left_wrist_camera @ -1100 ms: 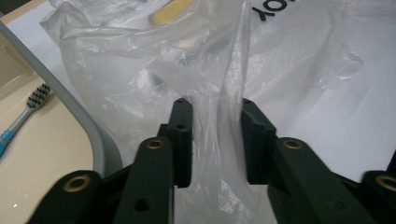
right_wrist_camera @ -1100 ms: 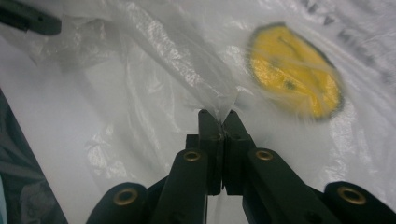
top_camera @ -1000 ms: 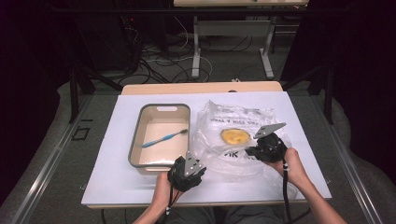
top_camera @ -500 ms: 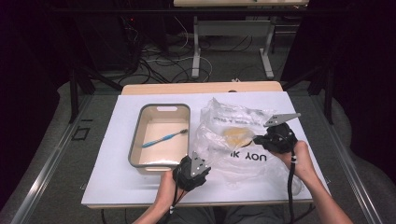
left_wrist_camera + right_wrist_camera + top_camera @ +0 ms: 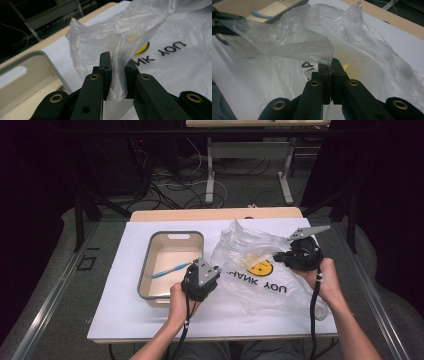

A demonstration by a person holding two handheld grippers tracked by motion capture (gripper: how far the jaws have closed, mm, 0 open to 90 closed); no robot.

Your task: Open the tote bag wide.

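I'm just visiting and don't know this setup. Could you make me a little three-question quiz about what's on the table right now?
1. True or false: the beige rectangular plastic tub holds a blue toothbrush.
2. What does the right gripper clamp?
A. the toothbrush
B. a fold of the clear crinkled plastic bag printed with a yellow smiley and THANK YOU
C. the tub's rim
3. Fill in: between the jaws of the left gripper lies a fold of the ____.

Key: 1 true. 2 B. 3 bag; its jaws have just been closing on that fold.
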